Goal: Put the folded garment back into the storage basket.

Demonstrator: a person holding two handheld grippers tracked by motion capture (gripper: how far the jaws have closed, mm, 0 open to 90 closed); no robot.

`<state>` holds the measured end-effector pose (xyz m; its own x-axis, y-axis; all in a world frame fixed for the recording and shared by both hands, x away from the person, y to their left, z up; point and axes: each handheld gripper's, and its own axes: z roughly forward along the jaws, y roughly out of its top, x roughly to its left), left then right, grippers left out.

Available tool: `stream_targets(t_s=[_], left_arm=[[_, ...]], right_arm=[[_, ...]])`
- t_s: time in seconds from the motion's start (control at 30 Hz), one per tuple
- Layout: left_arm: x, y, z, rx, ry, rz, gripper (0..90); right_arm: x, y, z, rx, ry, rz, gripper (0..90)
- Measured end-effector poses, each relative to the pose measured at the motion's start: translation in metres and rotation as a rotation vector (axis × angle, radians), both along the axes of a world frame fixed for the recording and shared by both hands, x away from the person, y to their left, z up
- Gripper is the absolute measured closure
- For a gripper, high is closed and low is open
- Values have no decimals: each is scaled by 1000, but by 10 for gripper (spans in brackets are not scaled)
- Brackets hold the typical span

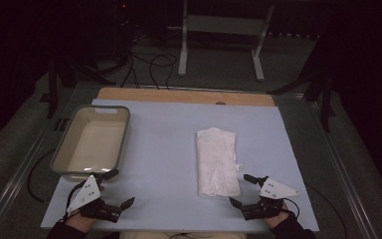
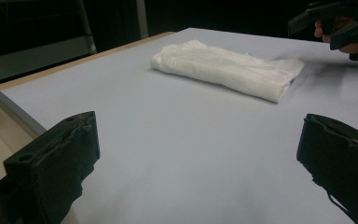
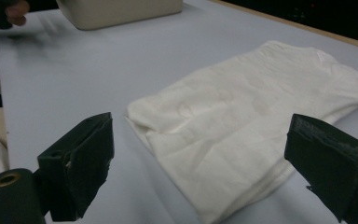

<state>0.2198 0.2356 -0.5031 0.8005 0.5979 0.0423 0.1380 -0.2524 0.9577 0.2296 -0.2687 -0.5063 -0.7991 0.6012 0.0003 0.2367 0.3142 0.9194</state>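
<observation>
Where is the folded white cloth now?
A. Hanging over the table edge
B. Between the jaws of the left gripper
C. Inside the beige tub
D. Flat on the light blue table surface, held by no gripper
D: the folded white cloth lies flat on the table, apart from the tub, and the right gripper beside it has open, empty jaws.

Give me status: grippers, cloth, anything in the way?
Left gripper open, empty. Right gripper open, beside folded white cloth, not touching. Tub far left; path clear.

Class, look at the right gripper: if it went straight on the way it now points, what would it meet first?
Most likely the folded white cloth: it lies directly ahead of the open right gripper, between its jaw lines.
</observation>
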Motion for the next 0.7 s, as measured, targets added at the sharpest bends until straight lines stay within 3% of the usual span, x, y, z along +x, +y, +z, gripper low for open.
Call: stream_targets(t_s=[0.43,0.7], left_arm=[[1,-1,-1,-1,5,-17,0],[2,-3,1,-2,21,-25,0]], right_arm=[[-1,6,4,-33,23,25,79],[-4,8,12,-28,36,40,80]])
